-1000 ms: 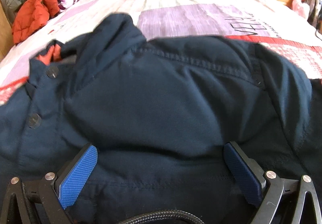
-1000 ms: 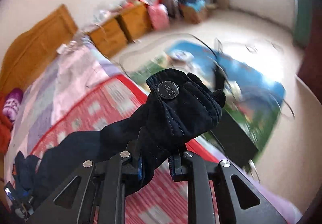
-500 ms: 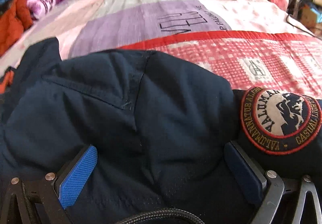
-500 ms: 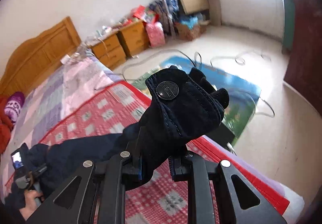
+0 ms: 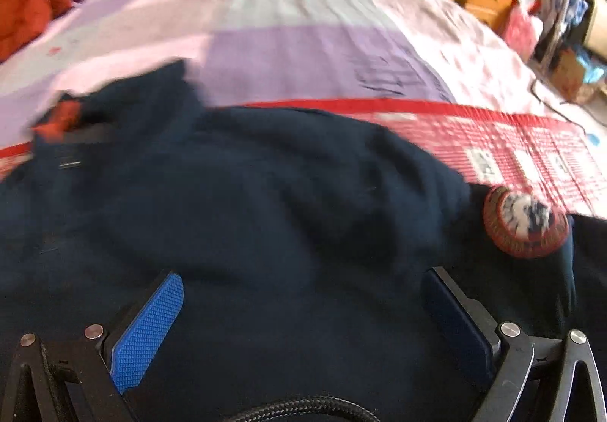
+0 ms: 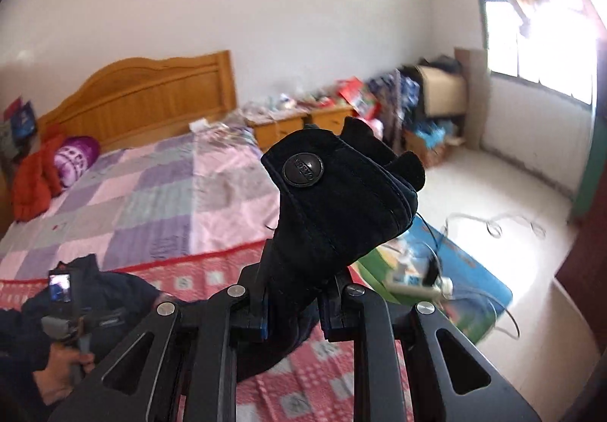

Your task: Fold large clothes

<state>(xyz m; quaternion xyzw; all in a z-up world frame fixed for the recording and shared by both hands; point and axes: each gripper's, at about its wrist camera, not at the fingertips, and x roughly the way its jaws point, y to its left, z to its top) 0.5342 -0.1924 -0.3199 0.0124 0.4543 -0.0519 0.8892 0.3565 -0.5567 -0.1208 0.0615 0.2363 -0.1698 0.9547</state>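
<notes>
A dark navy jacket [image 5: 265,213] lies bunched on the bed's patchwork cover [image 5: 303,42], with a round red-rimmed sleeve patch [image 5: 525,224] at its right. My left gripper [image 5: 301,277] hovers over the jacket, blue pads [image 5: 151,323] wide apart and open, with fabric lying below them. In the right wrist view my right gripper [image 6: 296,312] is shut on the jacket's sleeve cuff [image 6: 341,202], lifted high, its round button facing the camera. The sleeve trails down to the jacket body [image 6: 114,293]. A hand [image 6: 64,376] holds the left gripper [image 6: 60,308] there.
A wooden headboard [image 6: 144,99] closes the far end of the bed, with a red garment [image 6: 34,179] and a purple pillow [image 6: 76,156] by it. Cluttered nightstands [image 6: 303,118] and boxes line the wall. A colourful floor mat [image 6: 455,270] with cables lies beside the bed.
My right gripper has risen with the cuff and tipped up, so the wall and headboard now show instead of the floor. The left gripper swept right from collar to patch, then pulled back.
</notes>
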